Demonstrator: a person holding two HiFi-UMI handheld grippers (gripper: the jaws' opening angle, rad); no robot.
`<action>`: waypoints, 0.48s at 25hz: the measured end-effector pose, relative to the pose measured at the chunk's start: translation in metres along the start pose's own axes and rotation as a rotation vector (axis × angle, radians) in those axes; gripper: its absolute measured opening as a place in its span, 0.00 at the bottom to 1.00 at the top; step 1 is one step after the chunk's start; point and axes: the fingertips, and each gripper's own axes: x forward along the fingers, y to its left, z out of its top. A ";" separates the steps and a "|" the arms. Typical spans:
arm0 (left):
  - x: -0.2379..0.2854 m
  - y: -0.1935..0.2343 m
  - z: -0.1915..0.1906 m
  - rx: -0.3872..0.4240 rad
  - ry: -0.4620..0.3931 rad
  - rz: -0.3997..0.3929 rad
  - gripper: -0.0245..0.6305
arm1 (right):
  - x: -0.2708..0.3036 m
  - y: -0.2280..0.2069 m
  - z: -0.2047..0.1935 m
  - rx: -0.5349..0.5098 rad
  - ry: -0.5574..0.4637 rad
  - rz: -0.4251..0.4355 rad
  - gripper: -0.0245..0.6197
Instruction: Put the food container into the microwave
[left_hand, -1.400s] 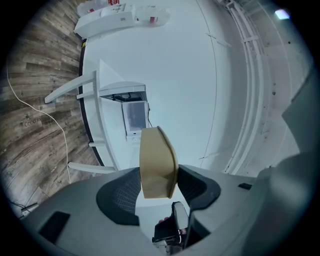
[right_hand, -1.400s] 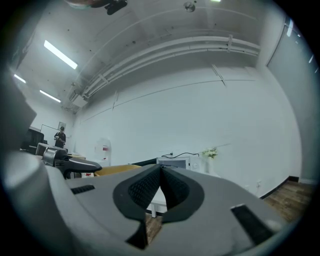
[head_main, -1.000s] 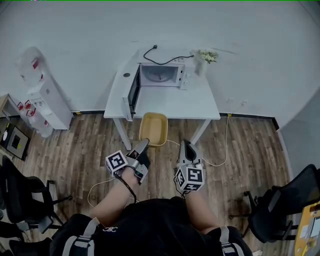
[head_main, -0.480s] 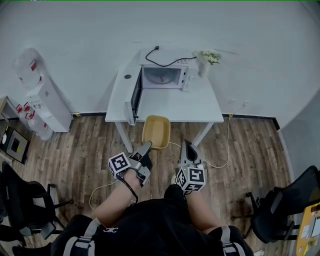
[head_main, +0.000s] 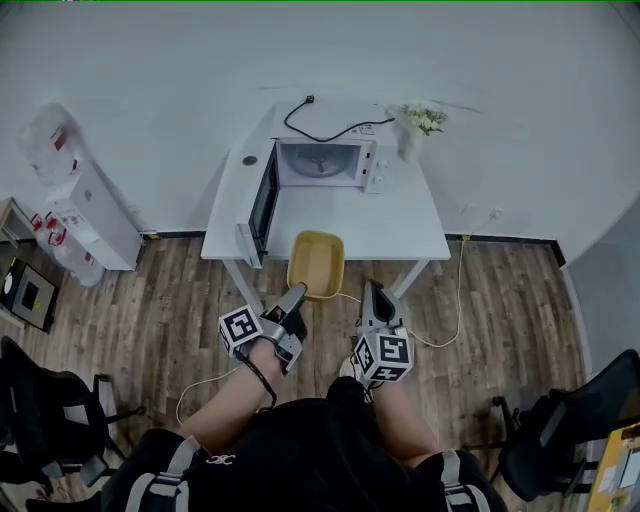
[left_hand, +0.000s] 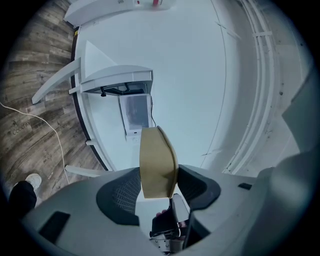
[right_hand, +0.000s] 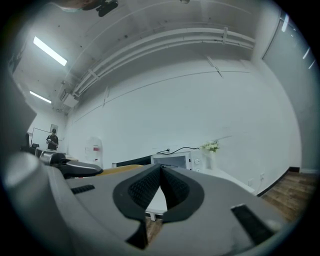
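Note:
A yellow food container (head_main: 316, 265) hangs in front of the white table (head_main: 400, 215), with my left gripper (head_main: 294, 296) shut on its near rim. In the left gripper view the food container (left_hand: 157, 162) stands edge-on between the jaws. The microwave (head_main: 322, 163) sits at the back of the table with its door (head_main: 262, 200) swung open to the left. Its cavity faces me and shows a turntable. My right gripper (head_main: 371, 298) floats beside the container, jaws shut together with nothing between them. In the right gripper view the microwave (right_hand: 172, 161) shows just above the gripper (right_hand: 161, 169).
A vase of white flowers (head_main: 415, 122) stands right of the microwave, and a black cable (head_main: 320, 122) lies on top of it. A water dispenser (head_main: 75, 190) is at the left wall. Office chairs (head_main: 45, 420) flank me on both sides. A white cord (head_main: 445, 300) trails on the wooden floor.
I have come a little nearer to the table, and it looks larger now. The container in the left gripper has moved slightly right and toward the table edge.

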 end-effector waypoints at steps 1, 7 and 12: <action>0.009 0.001 0.002 0.004 0.002 0.002 0.40 | 0.008 -0.007 0.000 0.008 0.001 0.000 0.05; 0.069 0.005 0.022 0.016 -0.013 0.019 0.40 | 0.068 -0.045 0.008 0.011 0.004 0.036 0.05; 0.119 0.012 0.037 0.013 -0.036 0.047 0.40 | 0.114 -0.077 0.012 0.015 0.014 0.074 0.05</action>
